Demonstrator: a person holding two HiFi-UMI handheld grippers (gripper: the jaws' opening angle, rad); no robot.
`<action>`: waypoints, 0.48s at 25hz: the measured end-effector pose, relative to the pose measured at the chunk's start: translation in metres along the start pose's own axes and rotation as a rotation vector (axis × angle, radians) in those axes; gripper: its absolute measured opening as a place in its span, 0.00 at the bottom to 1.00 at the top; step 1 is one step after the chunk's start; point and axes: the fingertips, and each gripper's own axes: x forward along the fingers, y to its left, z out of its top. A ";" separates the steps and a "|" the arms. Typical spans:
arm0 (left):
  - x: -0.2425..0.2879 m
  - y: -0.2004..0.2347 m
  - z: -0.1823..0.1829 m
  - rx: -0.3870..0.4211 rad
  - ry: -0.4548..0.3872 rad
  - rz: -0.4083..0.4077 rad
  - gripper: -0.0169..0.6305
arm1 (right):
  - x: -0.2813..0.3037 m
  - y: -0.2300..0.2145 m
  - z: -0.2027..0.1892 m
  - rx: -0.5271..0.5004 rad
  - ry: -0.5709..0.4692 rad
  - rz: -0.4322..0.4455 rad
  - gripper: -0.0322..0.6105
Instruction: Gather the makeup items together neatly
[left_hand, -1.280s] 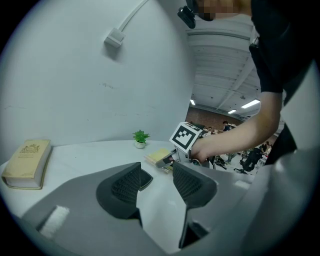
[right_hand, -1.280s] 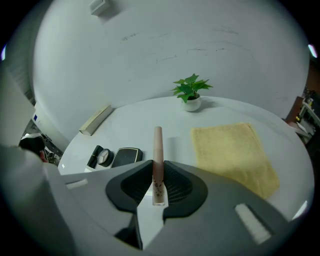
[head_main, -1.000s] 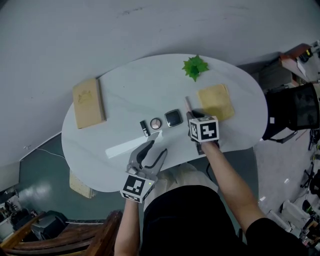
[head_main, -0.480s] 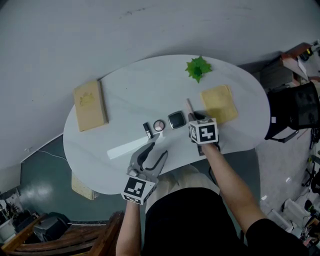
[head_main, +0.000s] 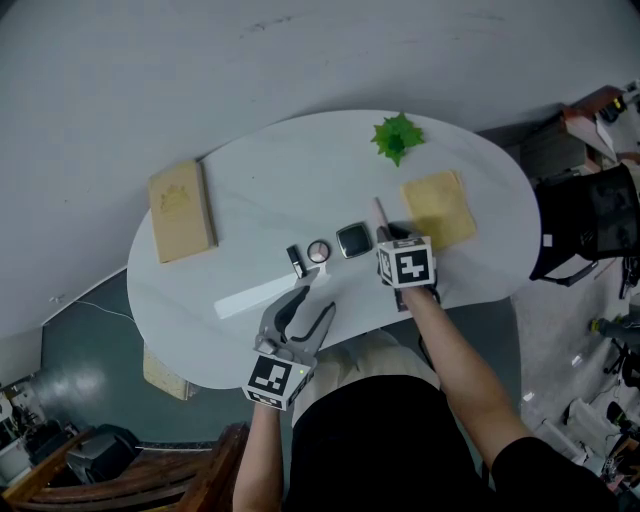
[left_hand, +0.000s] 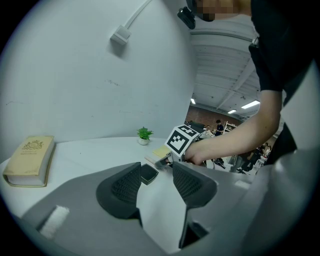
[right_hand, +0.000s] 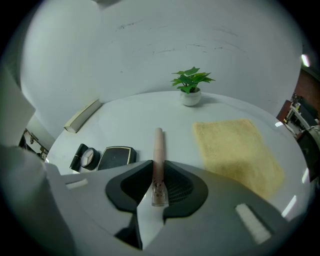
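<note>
Two claws over the white table (head_main: 250, 190). Right claw (right_hand: 158, 171) is clamped on a slim pink tube (right_hand: 158, 142) that sticks out ahead of it. Square compact (right_hand: 116, 157), round compact (right_hand: 89, 157) and black lipstick (right_hand: 78, 155) sit in a row just left of it. Left claw (left_hand: 156, 182) is partly open and empty, with the row ahead of it.

Pink tube (head_main: 378, 212) partly beneath right gripper (head_main: 389, 235)

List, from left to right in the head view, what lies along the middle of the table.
book → black lipstick → round compact → square compact → pink tube → yellow cloth
</note>
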 end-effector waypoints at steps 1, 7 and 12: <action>0.000 0.000 0.000 -0.001 -0.001 0.001 0.33 | 0.000 0.000 0.000 0.000 0.003 0.001 0.17; 0.000 -0.002 0.002 0.001 -0.005 0.004 0.33 | -0.001 -0.001 -0.002 0.006 0.012 -0.001 0.17; -0.001 -0.001 0.002 -0.016 0.009 0.012 0.33 | 0.000 0.000 -0.001 -0.003 0.013 0.011 0.17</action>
